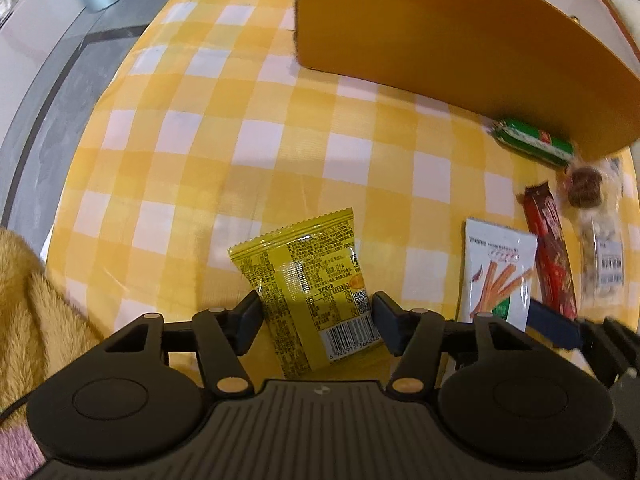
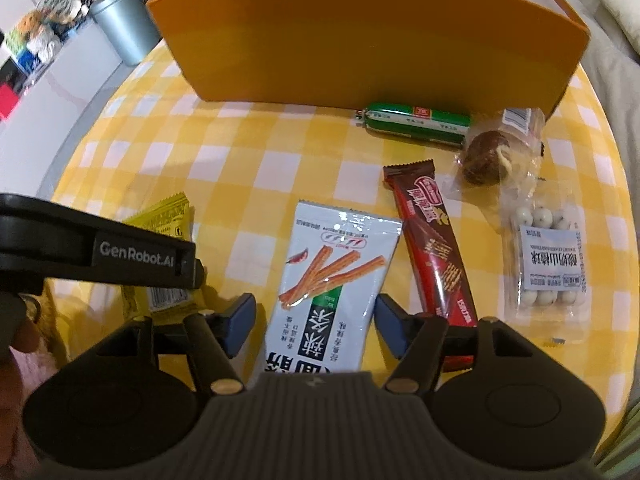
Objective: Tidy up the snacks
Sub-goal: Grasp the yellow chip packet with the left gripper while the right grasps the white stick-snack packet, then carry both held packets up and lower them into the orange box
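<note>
Yellow packet point(image 2: 160, 216) half behind left claw point(image 2: 188, 268)

The left gripper point(image 1: 316, 322) points forward and down with its jaws spread wide. Its black fingers point(image 1: 248, 320) stand well apart. The right gripper point(image 2: 316, 322) holds the same forward-down attitude, jaws likewise spread, blue-faced fingers point(image 2: 240, 320) well apart. Both units sit side by side, the left gripper's body visible at the right-wrist view's left edge.

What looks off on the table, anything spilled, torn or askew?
Nothing spilled or torn. The snacks lie loose at mixed angles: the yellow packet is skewed, and the green sausage and the clear-wrapped brown treat crowd the orange box.
</note>
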`<state>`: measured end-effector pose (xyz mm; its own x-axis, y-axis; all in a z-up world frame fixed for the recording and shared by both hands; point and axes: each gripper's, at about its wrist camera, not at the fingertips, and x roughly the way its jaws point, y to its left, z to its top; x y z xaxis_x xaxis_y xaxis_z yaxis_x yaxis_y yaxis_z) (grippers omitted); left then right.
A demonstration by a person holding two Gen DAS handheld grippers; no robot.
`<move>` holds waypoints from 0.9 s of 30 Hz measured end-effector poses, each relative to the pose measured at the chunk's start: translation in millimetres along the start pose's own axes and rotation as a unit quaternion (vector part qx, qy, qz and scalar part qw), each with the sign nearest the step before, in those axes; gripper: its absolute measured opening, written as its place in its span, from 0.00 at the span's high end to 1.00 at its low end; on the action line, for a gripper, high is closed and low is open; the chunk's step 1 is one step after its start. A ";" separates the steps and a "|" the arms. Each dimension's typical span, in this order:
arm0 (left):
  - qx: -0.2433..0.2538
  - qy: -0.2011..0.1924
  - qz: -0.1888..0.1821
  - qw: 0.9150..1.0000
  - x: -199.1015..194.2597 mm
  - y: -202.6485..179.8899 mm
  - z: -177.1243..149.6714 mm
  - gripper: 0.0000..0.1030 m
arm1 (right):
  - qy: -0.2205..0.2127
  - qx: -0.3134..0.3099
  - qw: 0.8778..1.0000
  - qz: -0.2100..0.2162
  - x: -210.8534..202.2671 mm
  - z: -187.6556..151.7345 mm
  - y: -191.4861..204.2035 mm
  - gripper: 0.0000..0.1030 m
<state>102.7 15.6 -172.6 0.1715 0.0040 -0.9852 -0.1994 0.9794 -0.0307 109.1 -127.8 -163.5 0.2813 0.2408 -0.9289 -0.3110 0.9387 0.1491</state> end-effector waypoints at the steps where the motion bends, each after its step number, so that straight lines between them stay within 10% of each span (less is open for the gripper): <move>1: 0.005 0.000 0.000 1.000 -0.2 -0.4 -1.0 0.35 | 0.000 -0.006 1.000 -0.005 0.0 -0.4 1.8 0.40; 27: 0.062 -0.065 -0.029 0.996 -50.9 -1.5 -4.8 0.35 | -0.034 -0.006 0.999 0.003 -44.8 -3.8 -5.5 0.54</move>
<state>89.6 12.9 -123.2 0.3035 -0.0354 -0.9522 -0.0668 0.9961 -0.0583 94.8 -144.7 -123.9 0.3411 0.2636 -0.9023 -0.3234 0.9342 0.1507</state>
